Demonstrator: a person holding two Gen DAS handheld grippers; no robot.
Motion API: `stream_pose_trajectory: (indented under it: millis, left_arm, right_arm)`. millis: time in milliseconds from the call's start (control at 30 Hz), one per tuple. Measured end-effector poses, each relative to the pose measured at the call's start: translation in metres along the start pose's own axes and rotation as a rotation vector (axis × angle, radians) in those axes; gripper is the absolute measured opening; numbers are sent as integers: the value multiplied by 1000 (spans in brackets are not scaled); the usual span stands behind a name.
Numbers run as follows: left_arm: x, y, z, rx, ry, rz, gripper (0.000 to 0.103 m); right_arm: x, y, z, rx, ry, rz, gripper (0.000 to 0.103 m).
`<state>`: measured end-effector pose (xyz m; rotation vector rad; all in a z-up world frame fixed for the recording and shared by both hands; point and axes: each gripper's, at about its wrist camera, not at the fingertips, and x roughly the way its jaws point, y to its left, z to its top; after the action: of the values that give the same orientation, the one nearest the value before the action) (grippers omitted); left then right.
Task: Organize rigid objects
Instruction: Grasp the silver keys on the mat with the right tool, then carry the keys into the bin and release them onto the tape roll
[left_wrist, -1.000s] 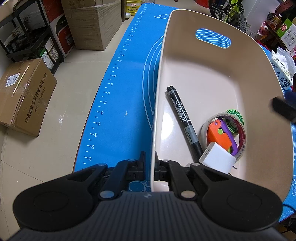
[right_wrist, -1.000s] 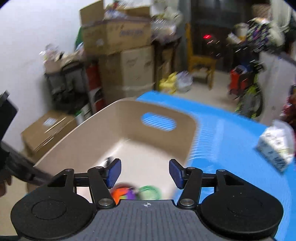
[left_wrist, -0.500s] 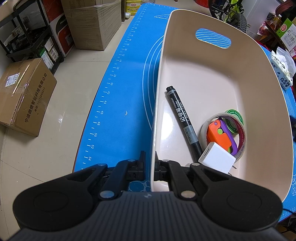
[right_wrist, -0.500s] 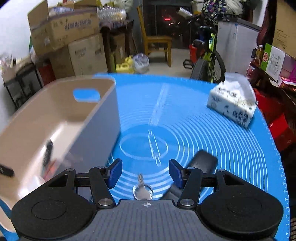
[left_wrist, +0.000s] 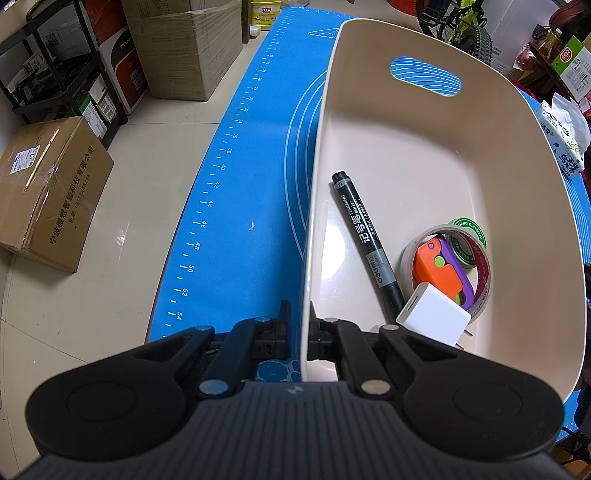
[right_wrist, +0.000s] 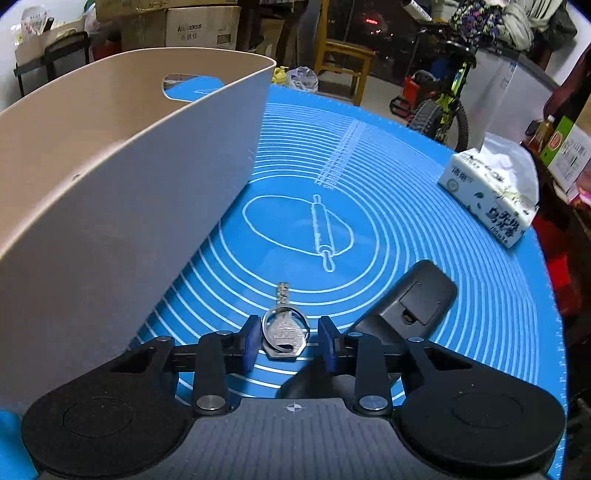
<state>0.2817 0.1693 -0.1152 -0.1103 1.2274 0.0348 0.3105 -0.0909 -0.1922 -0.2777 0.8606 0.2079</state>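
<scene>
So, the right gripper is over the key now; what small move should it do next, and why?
Probably close the right gripper on the key. Its blue fingers stand open on either side of the key's head, which lies flat on the blue mat, ungrasped. The left gripper is clamped on the beige bin wall, so the bin looks steadied for the drop.

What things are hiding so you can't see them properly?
- Black device, right wrist view: its near end is hidden behind the right gripper.
- White charger, left wrist view: its lower edge is covered by the left gripper.
- Marker, same view: its tip is hidden behind the charger.
</scene>
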Motion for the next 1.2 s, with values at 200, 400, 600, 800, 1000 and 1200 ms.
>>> stream_pose_trajectory:
  millis: [200,400,600,800,1000,1200]
  left_arm:
    - [0,0,0,0,0,1,9]
    - [0,0,0,0,0,0,9]
    - [0,0,0,0,0,0,9]
    - [0,0,-1,0,0,0,9]
    - [0,-1,0,0,0,1,10]
    - [0,-1,0,0,0,0,10]
  right_arm:
    - [-11,-9,4,23,-33,-53,46]
    - [-3,-15,-2,90,-4,-15,41]
    - [0,-12,-3,103,-23,11,41]
    - [4,-6,-5,137,-17,8,33]
    - [-3,-10,-5,147,-59,-3,16]
    - [-13,-9,-4,145,-103,5,12]
